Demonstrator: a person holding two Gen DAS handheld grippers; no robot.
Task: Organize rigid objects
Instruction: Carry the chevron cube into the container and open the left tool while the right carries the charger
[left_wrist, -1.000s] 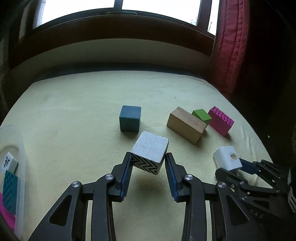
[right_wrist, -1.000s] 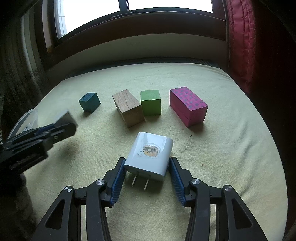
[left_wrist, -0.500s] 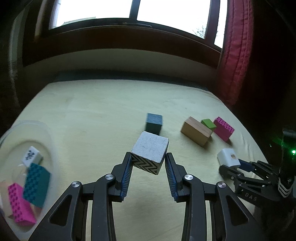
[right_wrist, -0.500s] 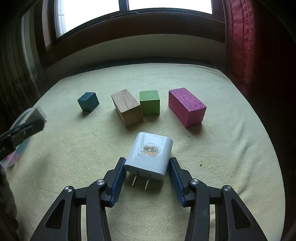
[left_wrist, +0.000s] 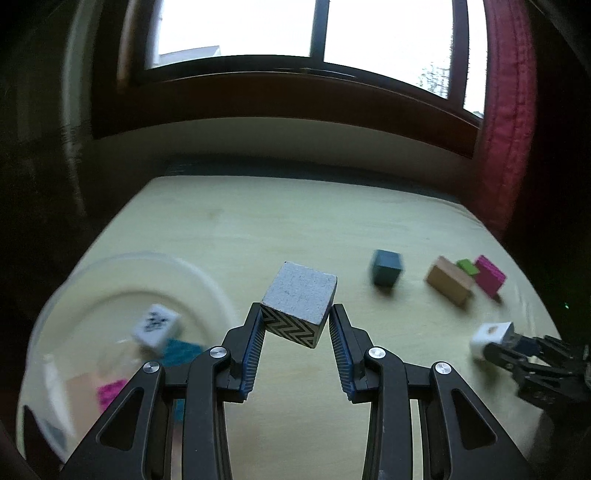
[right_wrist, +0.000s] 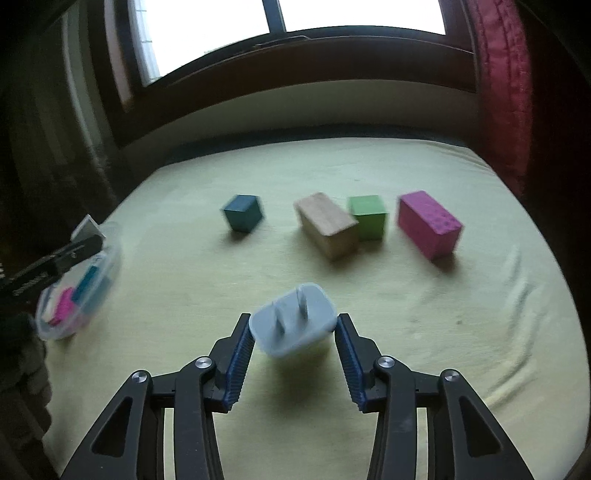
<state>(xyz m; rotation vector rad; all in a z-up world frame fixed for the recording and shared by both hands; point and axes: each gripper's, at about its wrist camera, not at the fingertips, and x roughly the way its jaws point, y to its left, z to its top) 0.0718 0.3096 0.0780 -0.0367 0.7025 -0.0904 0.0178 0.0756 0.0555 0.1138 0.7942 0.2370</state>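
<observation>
White cube (left_wrist: 298, 303) is pinched in the left claw (left_wrist: 295, 325), tub (left_wrist: 122, 328) lying low to its left. Right claw (right_wrist: 294, 330) pinches the plug (right_wrist: 293, 319). Advice: centre the cube over the tub before releasing.

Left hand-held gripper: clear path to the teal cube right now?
Probably not yet. The left hand-held gripper is shut on the chevron block, so it is occupied; otherwise bare sheet lies between it and the teal cube.
</observation>
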